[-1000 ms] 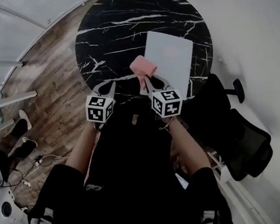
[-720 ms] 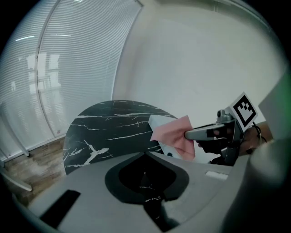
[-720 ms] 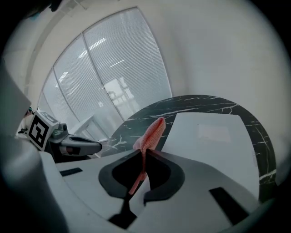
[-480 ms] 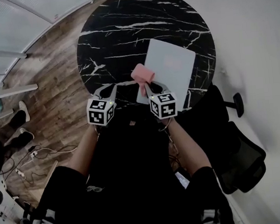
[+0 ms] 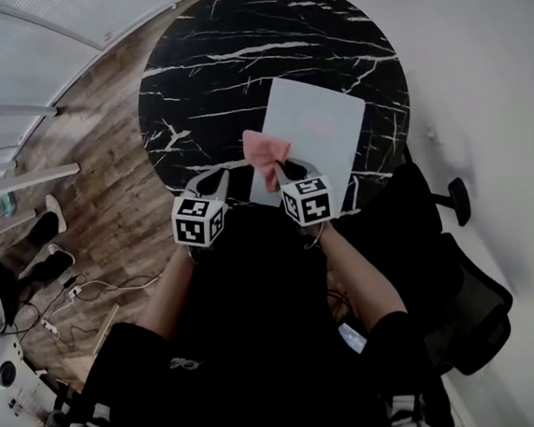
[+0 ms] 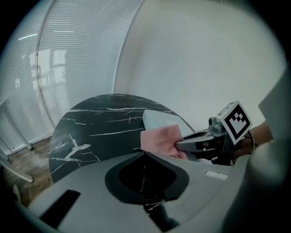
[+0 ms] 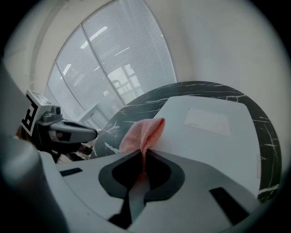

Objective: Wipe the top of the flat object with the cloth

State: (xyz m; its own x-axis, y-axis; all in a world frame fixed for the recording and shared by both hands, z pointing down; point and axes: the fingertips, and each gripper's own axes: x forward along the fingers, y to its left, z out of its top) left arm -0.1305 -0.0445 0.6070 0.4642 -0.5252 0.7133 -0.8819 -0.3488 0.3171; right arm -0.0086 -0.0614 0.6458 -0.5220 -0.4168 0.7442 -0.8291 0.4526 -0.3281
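Gripping a pink cloth (image 5: 265, 148), the right claw (image 5: 280, 171) is clenched on it: in the right gripper view the fabric is pinched in the narrow slit between the two jaws and stands up from them in a folded bunch. The cloth is at the near left edge of the pale flat board (image 5: 320, 128), partly over it; I cannot tell if it presses on the surface. The board lies flat on the right half of the round black marble bench (image 5: 216, 72), with its near corner close to the rim of the bench. A faint rectangle (image 7: 207, 122) shows on the top of the board.

The left claw (image 5: 209, 178) is just beside the right one, above the near rim of the bench. Its jaws are closed together with nothing between them; through the opening behind them only the marble shows. The left claw is apart from the cloth and the board.

A black office chair (image 5: 463, 302) stands to the right of the person, and the floor (image 5: 101, 149) is of wood planks.
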